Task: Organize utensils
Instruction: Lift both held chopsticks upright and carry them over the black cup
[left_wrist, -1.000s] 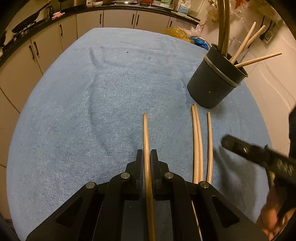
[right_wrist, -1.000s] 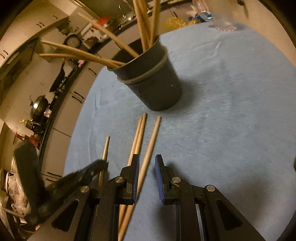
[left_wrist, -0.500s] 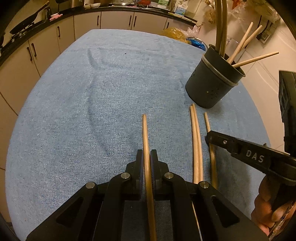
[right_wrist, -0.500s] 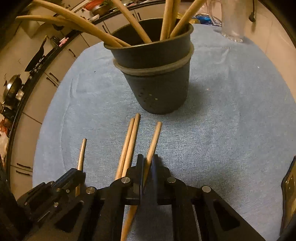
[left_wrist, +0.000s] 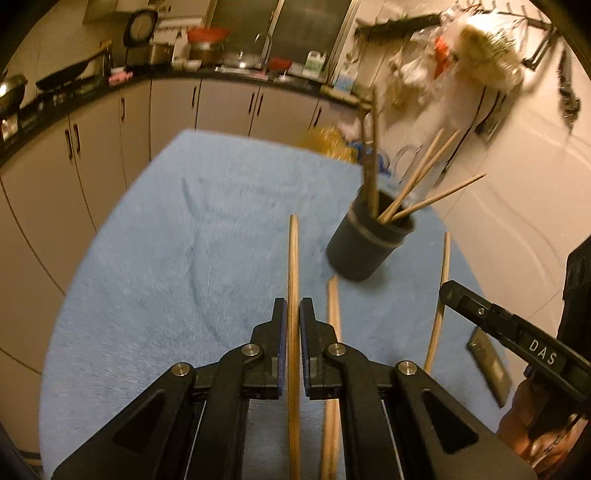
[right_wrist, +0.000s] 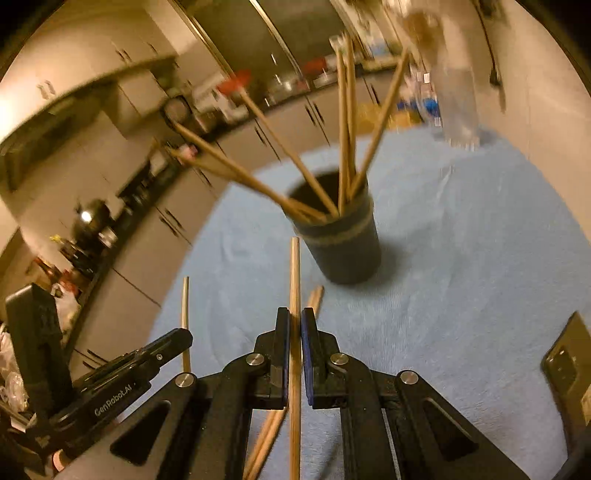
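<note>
Each gripper is clamped on one chopstick, both lifted off the blue cloth (left_wrist: 155, 280) on the surface. The left gripper (left_wrist: 292, 314) pinches its stick (left_wrist: 293, 258) between closed fingers, and the right gripper (right_wrist: 294, 325) does the same with its stick (right_wrist: 295, 273). Two more chopsticks (right_wrist: 314, 297) lie on the cloth beneath. The dark cup (right_wrist: 343, 247) stands just ahead, several sticks fanning from it.

A holder (left_wrist: 364, 245) stands on the bench (left_wrist: 166, 266), towards its far right, with chopsticks (right_wrist: 347, 122) leaning in it; two loose chopsticks (left_wrist: 334, 325) lie on the bench just before the holder; a phone (right_wrist: 570, 373) lies at the right edge; kitchen cabinets (left_wrist: 110, 125) run behind and left of the bench.
</note>
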